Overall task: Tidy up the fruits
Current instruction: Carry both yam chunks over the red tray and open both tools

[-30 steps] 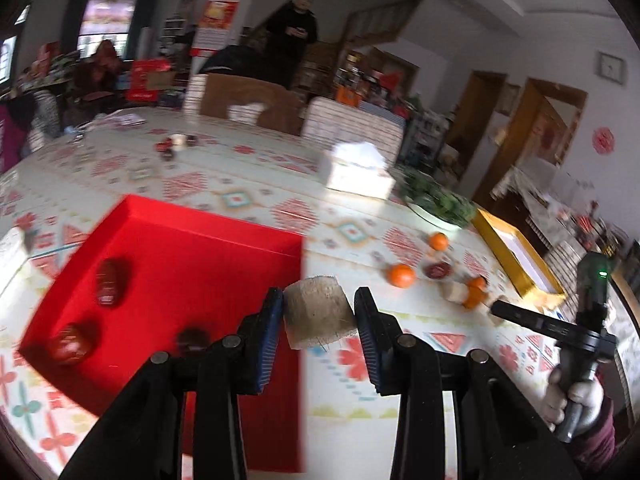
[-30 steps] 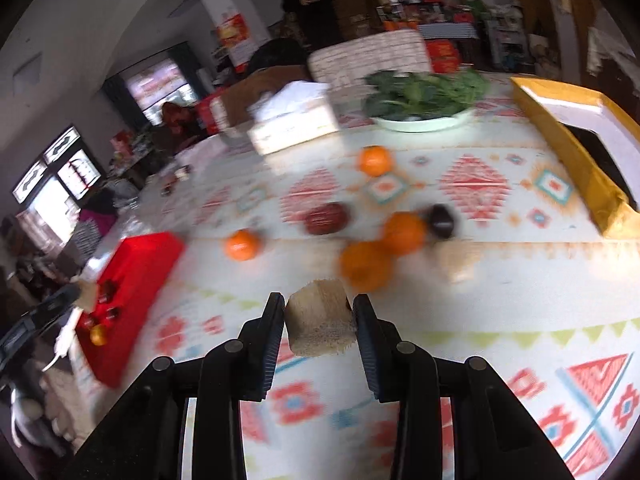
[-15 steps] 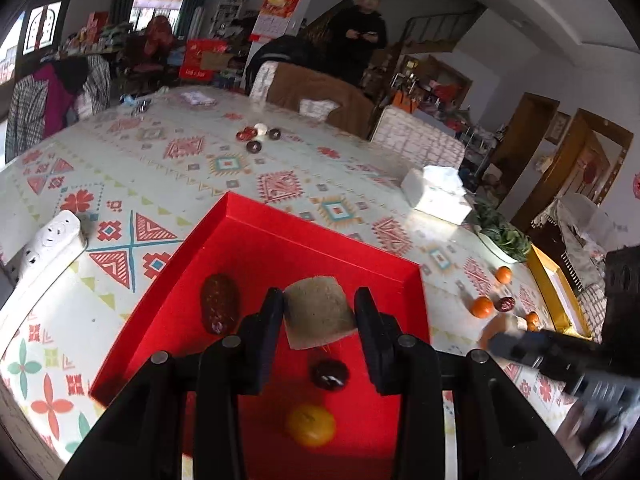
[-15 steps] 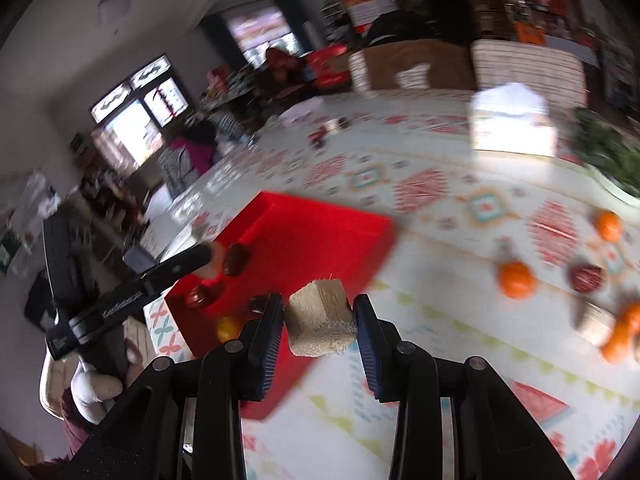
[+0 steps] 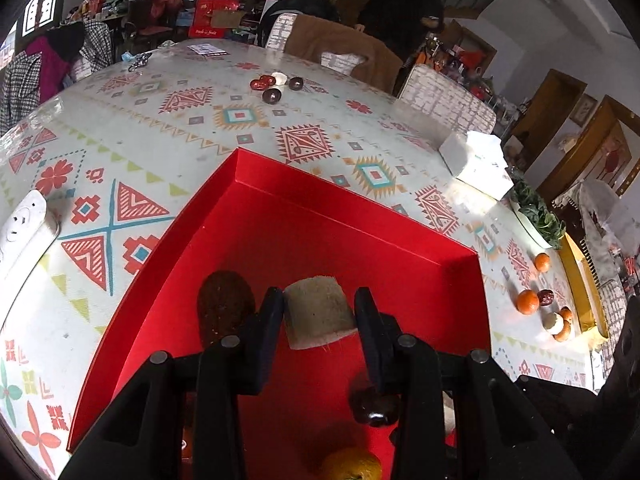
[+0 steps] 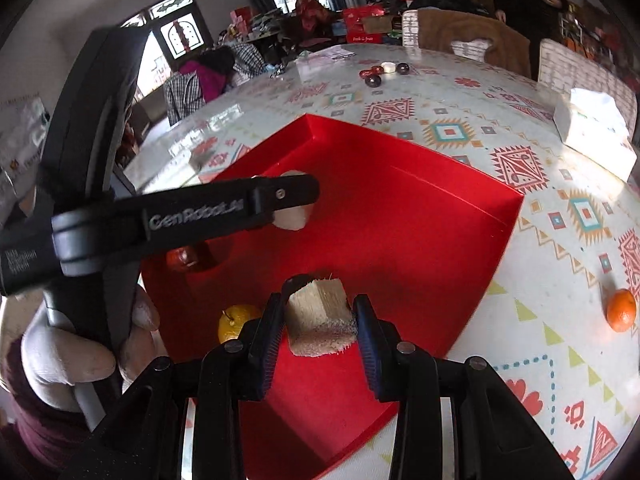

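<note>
My left gripper (image 5: 319,307) is shut on a beige fibrous chunk (image 5: 318,316) above the red tray (image 5: 360,216). In the tray lie a brown date (image 5: 226,304), a dark round fruit (image 5: 374,404) and a yellow-orange fruit (image 5: 350,464). My right gripper (image 6: 319,316) is shut on a second beige chunk (image 6: 320,312) over the tray's (image 6: 400,208) near part. The right wrist view also shows the left gripper (image 6: 294,194) with its pale chunk (image 6: 294,218), a red date (image 6: 182,258) and the yellow fruit (image 6: 236,322). Loose oranges (image 5: 527,301) and a date (image 5: 545,297) sit on the table at the right.
A tissue box (image 5: 476,164), a plate of greens (image 5: 536,212) and a yellow tray (image 5: 580,280) stand at the right. A white power strip (image 5: 20,228) lies left of the red tray. Small candies (image 5: 276,84) sit far back; a person (image 5: 404,12) stands behind chairs.
Both grippers have swung left from the loose fruit to above the red tray, each still carrying its chunk. The right one has come alongside the left.
</note>
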Demonstrator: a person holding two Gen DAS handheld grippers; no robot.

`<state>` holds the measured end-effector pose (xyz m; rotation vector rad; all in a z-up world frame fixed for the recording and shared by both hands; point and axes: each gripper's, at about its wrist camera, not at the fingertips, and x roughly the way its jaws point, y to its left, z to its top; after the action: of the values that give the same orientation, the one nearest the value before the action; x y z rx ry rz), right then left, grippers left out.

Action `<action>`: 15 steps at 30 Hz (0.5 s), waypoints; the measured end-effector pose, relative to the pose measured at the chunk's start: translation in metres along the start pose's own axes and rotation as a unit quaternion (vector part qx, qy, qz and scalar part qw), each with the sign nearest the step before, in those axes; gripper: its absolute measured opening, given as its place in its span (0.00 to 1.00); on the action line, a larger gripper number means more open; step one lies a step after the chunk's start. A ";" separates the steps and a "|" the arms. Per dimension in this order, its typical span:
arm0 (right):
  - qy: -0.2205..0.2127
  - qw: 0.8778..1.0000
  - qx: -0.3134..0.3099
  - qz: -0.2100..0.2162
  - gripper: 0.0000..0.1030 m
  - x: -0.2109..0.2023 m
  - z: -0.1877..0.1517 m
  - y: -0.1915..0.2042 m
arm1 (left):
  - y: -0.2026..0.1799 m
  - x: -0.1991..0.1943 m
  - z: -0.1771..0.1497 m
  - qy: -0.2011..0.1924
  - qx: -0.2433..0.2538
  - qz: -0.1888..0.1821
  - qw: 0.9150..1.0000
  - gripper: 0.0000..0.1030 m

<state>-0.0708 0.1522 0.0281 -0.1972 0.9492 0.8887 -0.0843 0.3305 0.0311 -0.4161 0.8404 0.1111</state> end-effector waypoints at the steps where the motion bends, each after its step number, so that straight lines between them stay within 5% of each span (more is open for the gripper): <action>1: 0.000 1.000 -0.003 -0.003 0.39 0.001 -0.001 0.002 | 0.000 0.000 0.000 -0.003 -0.001 0.002 1.000 0.35; 15: -0.031 0.999 -0.022 -0.015 0.42 -0.016 -0.008 0.008 | -0.027 -0.050 -0.004 -0.087 0.036 0.066 0.993 0.61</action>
<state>-0.0859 0.1444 0.0372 -0.2191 0.8679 0.8835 -0.1133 0.3077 0.0743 -0.2785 0.6977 0.2359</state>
